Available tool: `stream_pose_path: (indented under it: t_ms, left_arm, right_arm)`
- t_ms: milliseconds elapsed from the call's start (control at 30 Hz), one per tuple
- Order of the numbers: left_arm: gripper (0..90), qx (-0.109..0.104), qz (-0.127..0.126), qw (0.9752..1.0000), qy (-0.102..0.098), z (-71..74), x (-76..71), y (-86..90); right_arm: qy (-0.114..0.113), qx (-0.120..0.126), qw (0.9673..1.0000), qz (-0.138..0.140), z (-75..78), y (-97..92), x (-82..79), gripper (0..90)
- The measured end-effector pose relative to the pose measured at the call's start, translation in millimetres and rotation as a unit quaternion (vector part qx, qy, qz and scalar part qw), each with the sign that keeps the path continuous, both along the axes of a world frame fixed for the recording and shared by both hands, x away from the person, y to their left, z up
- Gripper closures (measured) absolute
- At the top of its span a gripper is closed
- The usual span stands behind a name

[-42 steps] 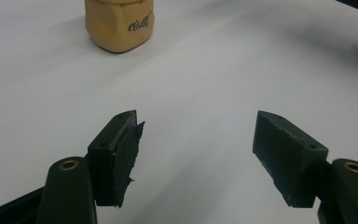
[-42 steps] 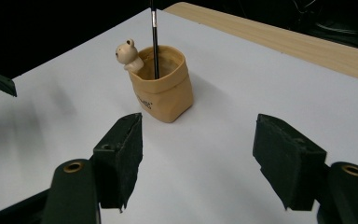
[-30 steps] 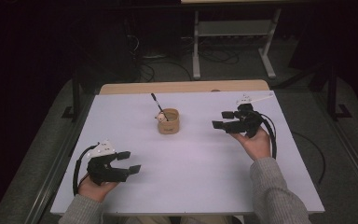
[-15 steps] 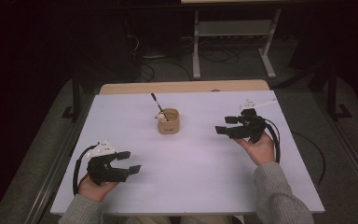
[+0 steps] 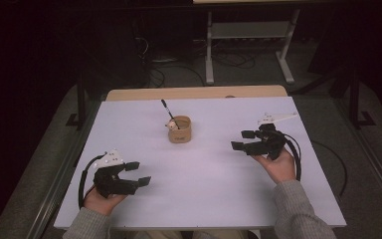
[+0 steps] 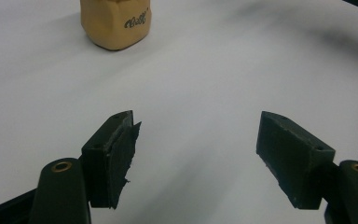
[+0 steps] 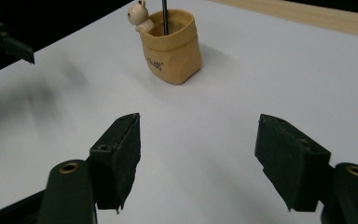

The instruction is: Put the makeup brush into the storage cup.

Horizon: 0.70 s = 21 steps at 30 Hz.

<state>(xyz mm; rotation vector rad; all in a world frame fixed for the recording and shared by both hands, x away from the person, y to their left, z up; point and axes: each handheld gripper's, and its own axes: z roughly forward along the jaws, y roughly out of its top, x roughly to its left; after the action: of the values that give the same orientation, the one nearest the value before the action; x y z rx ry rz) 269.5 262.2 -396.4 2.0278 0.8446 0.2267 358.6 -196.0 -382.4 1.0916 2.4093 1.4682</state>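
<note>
Both grippers' fingers wide, empty.

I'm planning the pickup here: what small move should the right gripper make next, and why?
Probably ease the right gripper forward toward the tan holder: its jaws stand open and empty, aimed at the holder, with bare table between. The pen stands in it.
</note>
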Motion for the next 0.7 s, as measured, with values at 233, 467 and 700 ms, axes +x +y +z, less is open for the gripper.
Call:
stream_pose_path:
  t_ms: [233, 467, 700]
  left_arm:
    - [27.5, 0.003, -0.002, 1.0, 0.001, -0.2, 0.3, 0.0]
    - [27.4, 0.006, -0.003, 1.0, 0.001, -0.5, 0.3, -0.4]
    - [27.2, 0.005, -0.003, 1.0, 0.002, -0.4, 0.2, -0.9]
  right_arm:
    - [0.002, 0.0, 1.0, -0.002, -2.3, -4.2, -7.3, 29.4]
    - [0.007, -0.004, 1.0, -0.003, -5.6, -6.4, -13.9, 27.2]
    - [0.001, -0.009, 1.0, 0.0, -5.9, -5.8, -21.8, 25.9]
